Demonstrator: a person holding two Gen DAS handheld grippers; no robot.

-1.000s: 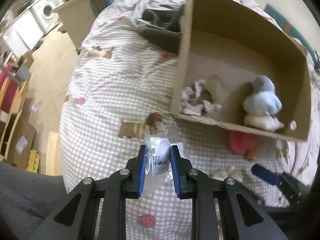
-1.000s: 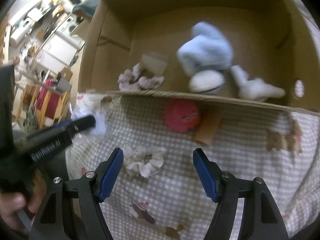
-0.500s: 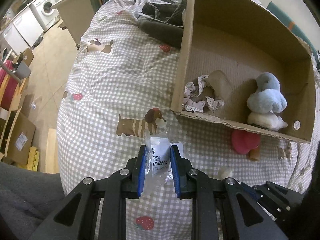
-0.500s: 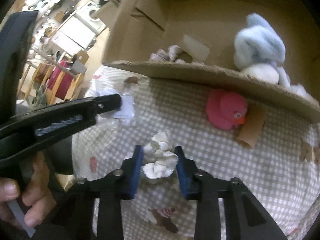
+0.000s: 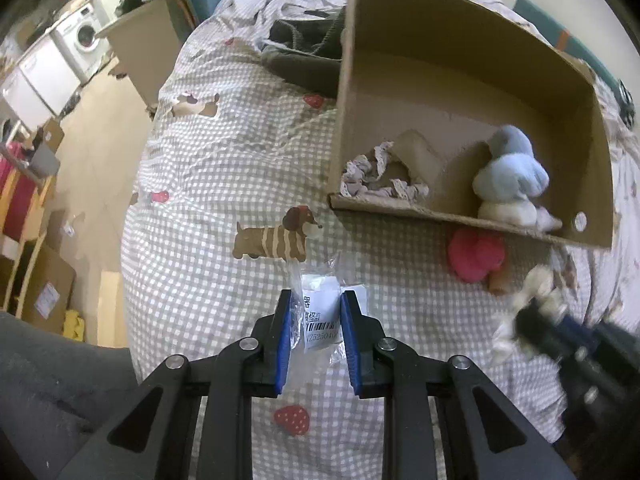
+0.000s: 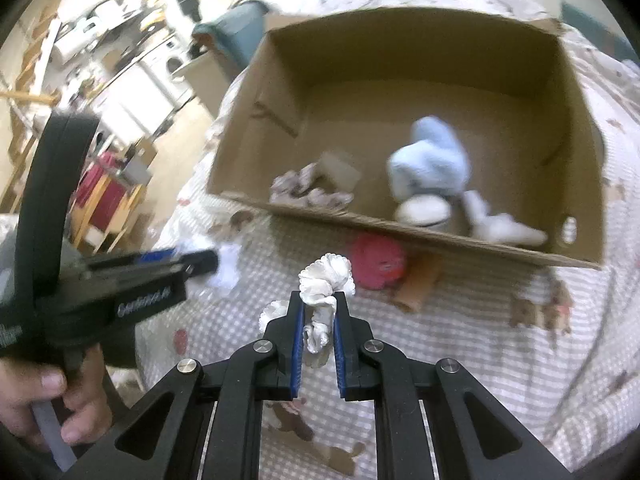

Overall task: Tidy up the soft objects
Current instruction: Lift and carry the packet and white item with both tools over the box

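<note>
— What is in the cardboard box?

— It lies on the bed's checked cover, open side toward the cameras. Inside, in the right wrist view, a crumpled lace-edged cloth sits at about 9 o'clock on the box floor, touching a small cardboard flap. A pale blue plush toy with a white belly lies at about 3 o'clock, near the front wall.

— And outside the box?

— A pink plush toy rests on the cover just against the box's front wall, at 6 o'clock from the blue toy. A brown cardboard roll touches it on the right. A dark knitted garment lies behind the box's left wall, at 12 o'clock in the left wrist view.

— What about the tools?

— The left tool is clamped on a clear plastic bag with a barcode label, held above the cover. The right tool has its jaws closing on a white ruffled cloth, which bunches out above the blue pads and is lifted off the cover, at 6 o'clock from the box.

— Anything of the person?

— A hand grips the left tool's handle at 8 o'clock in the right wrist view.
</note>
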